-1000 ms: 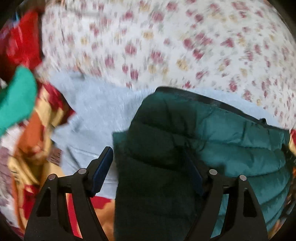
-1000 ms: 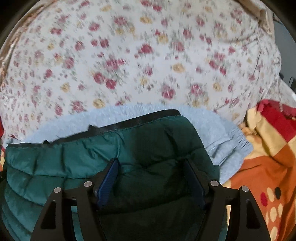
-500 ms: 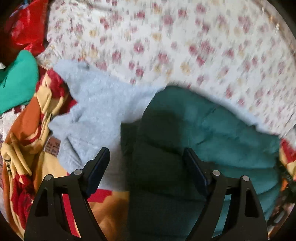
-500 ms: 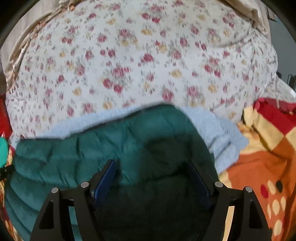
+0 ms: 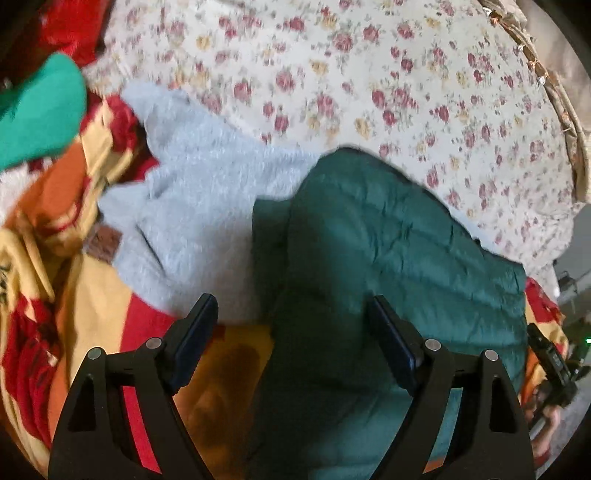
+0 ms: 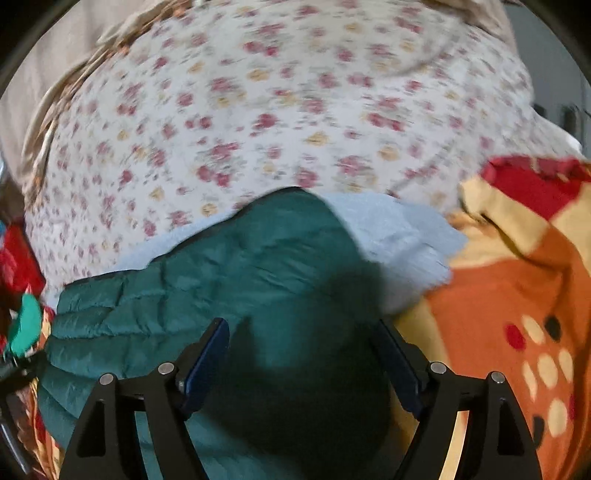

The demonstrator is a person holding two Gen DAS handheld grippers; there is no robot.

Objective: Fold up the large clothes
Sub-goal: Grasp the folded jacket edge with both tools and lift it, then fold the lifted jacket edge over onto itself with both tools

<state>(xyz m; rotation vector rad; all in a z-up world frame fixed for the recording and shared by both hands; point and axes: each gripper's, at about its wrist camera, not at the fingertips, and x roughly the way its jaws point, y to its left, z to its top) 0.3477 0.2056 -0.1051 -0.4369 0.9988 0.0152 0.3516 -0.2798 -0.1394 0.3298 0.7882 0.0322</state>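
Note:
A dark green quilted puffer jacket [image 5: 388, 266] lies folded on top of a light grey fleece garment [image 5: 199, 192]. My left gripper [image 5: 291, 325] is open and hovers over the jacket's left edge, holding nothing. In the right wrist view the same jacket [image 6: 236, 280] fills the lower middle, with the grey fleece [image 6: 399, 240] showing behind it. My right gripper [image 6: 299, 350] is open above the jacket's right end, with nothing between its fingers.
A floral bedsheet [image 5: 369, 74] covers the bed [image 6: 258, 110] beyond the clothes. An orange, red and yellow patterned blanket [image 5: 92, 314] lies at the left and also at the right [image 6: 517, 295]. A bright green garment [image 5: 40, 110] and red cloth [image 5: 70, 29] lie far left.
Both grippers have pulled back and up from the jacket. The jacket's black inner edge no longer shows; it lies folded over on the grey fleece.

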